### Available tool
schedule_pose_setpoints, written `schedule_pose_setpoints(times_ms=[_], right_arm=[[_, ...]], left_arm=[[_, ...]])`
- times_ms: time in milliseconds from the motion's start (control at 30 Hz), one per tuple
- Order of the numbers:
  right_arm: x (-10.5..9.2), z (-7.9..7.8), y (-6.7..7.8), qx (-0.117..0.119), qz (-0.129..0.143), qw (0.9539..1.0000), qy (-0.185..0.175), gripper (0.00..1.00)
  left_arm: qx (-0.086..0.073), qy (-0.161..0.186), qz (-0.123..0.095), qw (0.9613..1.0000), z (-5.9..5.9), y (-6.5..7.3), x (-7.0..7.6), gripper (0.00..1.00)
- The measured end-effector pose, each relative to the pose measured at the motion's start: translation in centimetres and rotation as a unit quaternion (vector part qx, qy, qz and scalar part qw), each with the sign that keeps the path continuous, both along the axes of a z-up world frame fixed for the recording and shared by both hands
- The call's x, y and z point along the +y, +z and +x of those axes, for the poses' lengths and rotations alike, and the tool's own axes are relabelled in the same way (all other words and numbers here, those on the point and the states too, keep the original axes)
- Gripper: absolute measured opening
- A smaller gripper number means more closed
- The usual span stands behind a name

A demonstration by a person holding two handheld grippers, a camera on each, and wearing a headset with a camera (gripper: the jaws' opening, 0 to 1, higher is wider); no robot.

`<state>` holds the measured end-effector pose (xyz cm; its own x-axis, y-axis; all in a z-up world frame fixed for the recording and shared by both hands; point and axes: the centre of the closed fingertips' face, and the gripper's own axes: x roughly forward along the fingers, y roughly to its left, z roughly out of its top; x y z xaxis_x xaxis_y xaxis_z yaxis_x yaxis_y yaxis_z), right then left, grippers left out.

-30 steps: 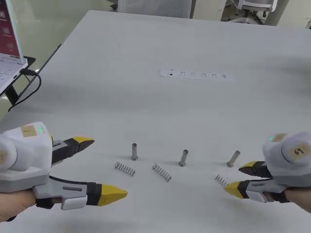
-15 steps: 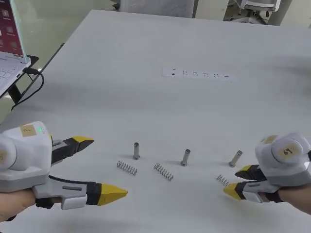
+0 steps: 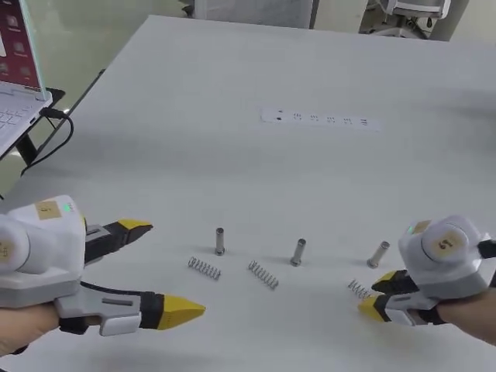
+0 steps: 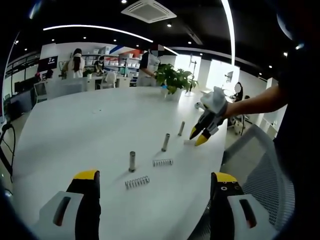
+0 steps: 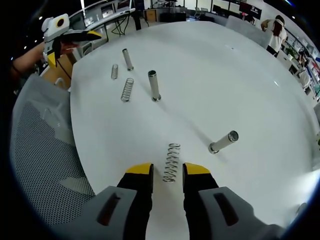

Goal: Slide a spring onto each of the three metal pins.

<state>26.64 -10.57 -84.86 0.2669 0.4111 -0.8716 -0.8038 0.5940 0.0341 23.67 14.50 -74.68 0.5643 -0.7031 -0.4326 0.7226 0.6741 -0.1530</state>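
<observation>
The left claw [image 3: 174,268] is held low over the near left part of the white table [image 3: 232,155]. Its jaws are spread wide, with nothing between them and nothing touching them. In the left gripper view the same claw [image 4: 156,176] frames the row of parts ahead, its two yellow tips far apart.

The right claw [image 3: 370,294] is down at the table on the near right, with only a narrow gap between its jaws. In the right gripper view the right claw [image 5: 168,170] has its yellow tips on either side of the near end of the right spring [image 5: 171,162]. The spring lies flat and points away from the claw. A sliver of table shows on each side of the coil, so the jaws have not closed on it. I cannot tell whether either tip touches it.

Three pins stand on the table in a row: the left pin [image 3: 220,240], the middle pin [image 3: 298,251] and the right pin [image 3: 379,253]. None has a spring on it. The left spring [image 3: 204,268] lies just in front of the left pin, and the middle spring [image 3: 263,274] lies between the left and middle pins, a little nearer the person. The right spring [image 3: 357,289] lies near the right pin, at the right claw's tips.

Farther back a white power strip [image 3: 322,119] lies on the table. A laptop [image 3: 15,70] with a black cable [image 3: 54,143] sits off the table's left edge.
</observation>
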Motion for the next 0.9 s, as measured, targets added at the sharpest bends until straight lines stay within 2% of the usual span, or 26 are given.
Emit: schedule_pose_setpoints(times_ms=[567, 600, 767, 833, 900], right_arm=[[-0.18, -0.17, -0.89, 0.016, -0.026, 0.9995, 0.009, 0.11], [-0.22, -0.01, -0.84, 0.009, -0.029, 0.9994, 0.014, 0.1], [-0.42, -0.04, -0.86, 0.009, -0.036, 0.9992, 0.014, 0.09], [-0.38, -0.05, -0.51, -0.003, -0.04, 0.999, 0.022, 0.08], [-0.3, -0.11, -0.15, -0.004, -0.037, 0.9991, 0.022, 0.08]], left_arm=[[0.003, 0.003, 0.002, 1.0, -0.15, 0.0, 0.38, 0.88], [0.003, 0.002, 0.003, 1.0, -0.17, -0.03, 0.37, 0.88], [0.003, 0.001, 0.003, 1.0, -0.18, -0.05, 0.21, 0.88], [0.003, -0.001, 0.003, 1.0, -0.22, -0.01, 0.07, 0.88], [0.002, -0.003, 0.004, 1.0, -0.25, 0.1, 0.0, 0.88]])
